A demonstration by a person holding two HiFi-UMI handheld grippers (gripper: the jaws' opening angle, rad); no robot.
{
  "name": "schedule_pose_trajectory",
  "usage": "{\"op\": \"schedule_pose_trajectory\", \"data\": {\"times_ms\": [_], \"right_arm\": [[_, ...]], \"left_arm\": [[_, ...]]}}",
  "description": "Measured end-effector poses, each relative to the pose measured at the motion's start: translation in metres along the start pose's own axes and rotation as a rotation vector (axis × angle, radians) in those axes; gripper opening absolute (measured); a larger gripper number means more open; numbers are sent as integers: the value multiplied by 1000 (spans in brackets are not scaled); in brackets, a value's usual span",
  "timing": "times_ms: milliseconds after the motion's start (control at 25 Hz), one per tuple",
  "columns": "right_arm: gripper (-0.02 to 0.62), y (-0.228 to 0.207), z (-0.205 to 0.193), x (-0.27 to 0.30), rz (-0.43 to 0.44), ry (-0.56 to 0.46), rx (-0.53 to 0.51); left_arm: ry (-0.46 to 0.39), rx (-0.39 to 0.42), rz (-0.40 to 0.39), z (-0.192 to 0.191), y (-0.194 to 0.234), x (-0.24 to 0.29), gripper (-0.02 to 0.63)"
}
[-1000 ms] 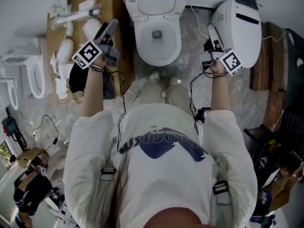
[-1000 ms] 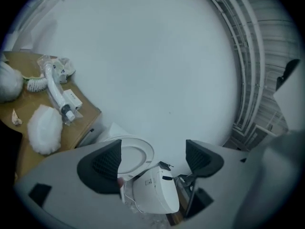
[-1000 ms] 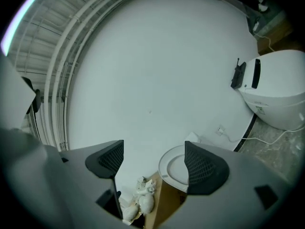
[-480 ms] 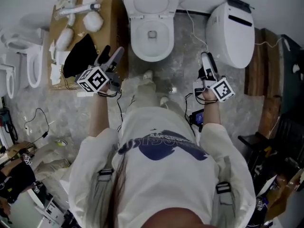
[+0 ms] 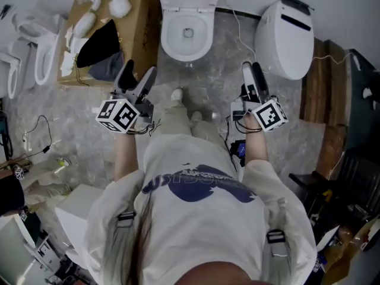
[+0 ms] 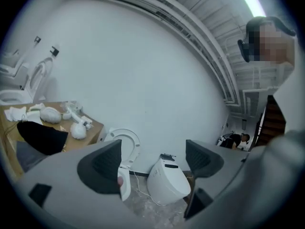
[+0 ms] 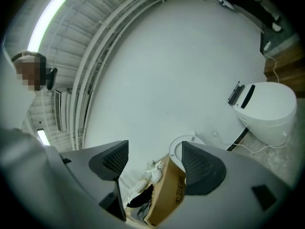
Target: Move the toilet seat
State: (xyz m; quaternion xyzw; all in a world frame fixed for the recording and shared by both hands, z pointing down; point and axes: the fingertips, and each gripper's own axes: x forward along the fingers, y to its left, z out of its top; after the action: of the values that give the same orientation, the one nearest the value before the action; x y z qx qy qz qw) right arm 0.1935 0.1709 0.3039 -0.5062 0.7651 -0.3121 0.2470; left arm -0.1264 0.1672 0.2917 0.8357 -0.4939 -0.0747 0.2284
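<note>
Toilet bowl [image 5: 202, 40] against back wall, centre. Cardboard box [image 5: 145, 28] on floor just left of it; fittings [image 5: 119, 6] and cloth [image 5: 98, 43] on box. Toilet seat [image 5: 285, 37] on floor right of bowl. Planks [image 5: 313, 94] further right. More toilet seats [image 5: 43, 64] far left.

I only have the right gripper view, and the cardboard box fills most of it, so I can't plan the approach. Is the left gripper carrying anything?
Observer: No. The left gripper has its jaws apart, with nothing between them.
Operator: Where is the toilet relative to the person?
Observer: In the head view, the toilet is straight ahead of the person, on the floor by the far wall.
Operator: Is its seat up or down?
Observer: Up. The left gripper view shows the toilet seat standing upright against the wall.
</note>
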Motion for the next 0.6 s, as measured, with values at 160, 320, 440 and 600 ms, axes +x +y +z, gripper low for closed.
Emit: {"op": "schedule_pose_trajectory", "data": {"times_ms": [160, 320, 440, 600], "right_arm": [[324, 39, -17, -17, 16, 22, -73], [314, 80, -32, -29, 49, 30, -177], [310, 104, -44, -31, 44, 21, -272], [307, 135, -68, -23, 66, 61, -364]], "left_arm": [[43, 191, -21, 2, -29, -27, 414], [60, 401, -17, 9, -49, -44, 414], [-1, 420, -22, 18, -61, -49, 414], [-54, 399, -4, 23, -68, -52, 414]]}}
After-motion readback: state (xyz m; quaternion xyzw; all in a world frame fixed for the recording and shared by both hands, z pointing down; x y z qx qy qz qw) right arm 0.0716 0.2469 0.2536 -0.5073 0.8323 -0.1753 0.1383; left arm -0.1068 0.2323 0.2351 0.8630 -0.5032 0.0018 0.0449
